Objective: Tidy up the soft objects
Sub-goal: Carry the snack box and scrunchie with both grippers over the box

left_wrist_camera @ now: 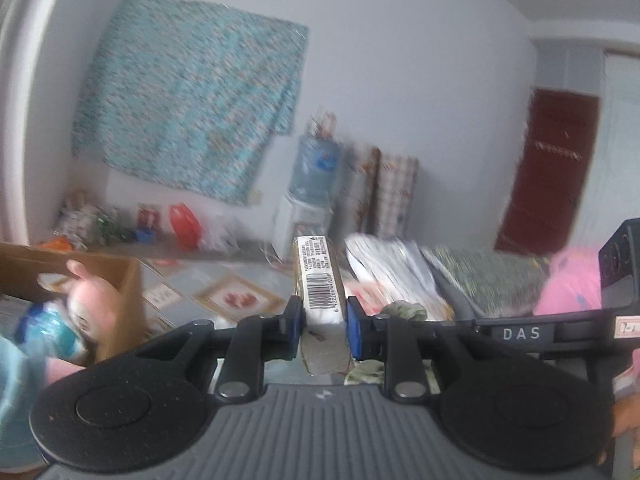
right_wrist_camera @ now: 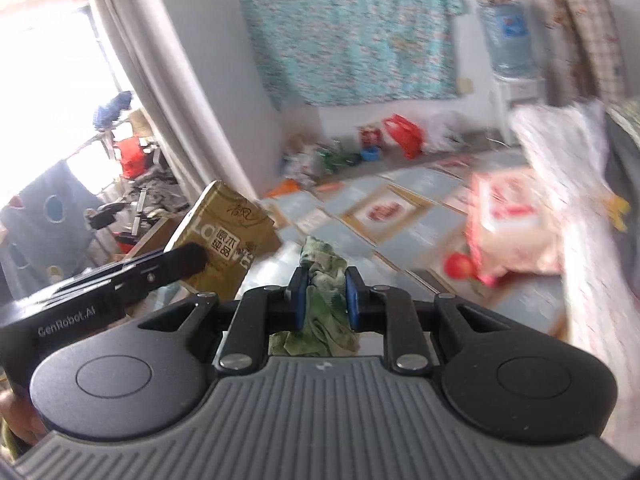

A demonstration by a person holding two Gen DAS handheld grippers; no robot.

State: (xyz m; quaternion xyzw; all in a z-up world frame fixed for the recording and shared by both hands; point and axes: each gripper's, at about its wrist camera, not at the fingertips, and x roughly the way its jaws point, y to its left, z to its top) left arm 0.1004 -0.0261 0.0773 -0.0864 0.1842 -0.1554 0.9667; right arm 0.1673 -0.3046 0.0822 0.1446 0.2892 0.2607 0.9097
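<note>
My left gripper [left_wrist_camera: 322,322] is shut on a narrow white tissue pack [left_wrist_camera: 318,280] with a barcode, held up in the air and pointing away. My right gripper [right_wrist_camera: 326,294] is shut on a crumpled green patterned cloth [right_wrist_camera: 324,280] that hangs down between its blue pads [right_wrist_camera: 301,296]. The same green cloth [left_wrist_camera: 402,310] and the right gripper's arm marked DAS [left_wrist_camera: 520,334] show just right of the left gripper. A cardboard box [left_wrist_camera: 120,288] at the left holds a pink plush toy [left_wrist_camera: 90,304] and a blue packet [left_wrist_camera: 52,322].
The floor has patterned mats [right_wrist_camera: 380,212]. A golden-brown tissue pack [right_wrist_camera: 224,236] lies by the left gripper's body [right_wrist_camera: 120,280]. A bed with patterned bedding [right_wrist_camera: 560,168] and a red-and-white bag [right_wrist_camera: 508,220] stands on the right. Bags [right_wrist_camera: 402,134] and a water dispenser [right_wrist_camera: 506,40] line the far wall.
</note>
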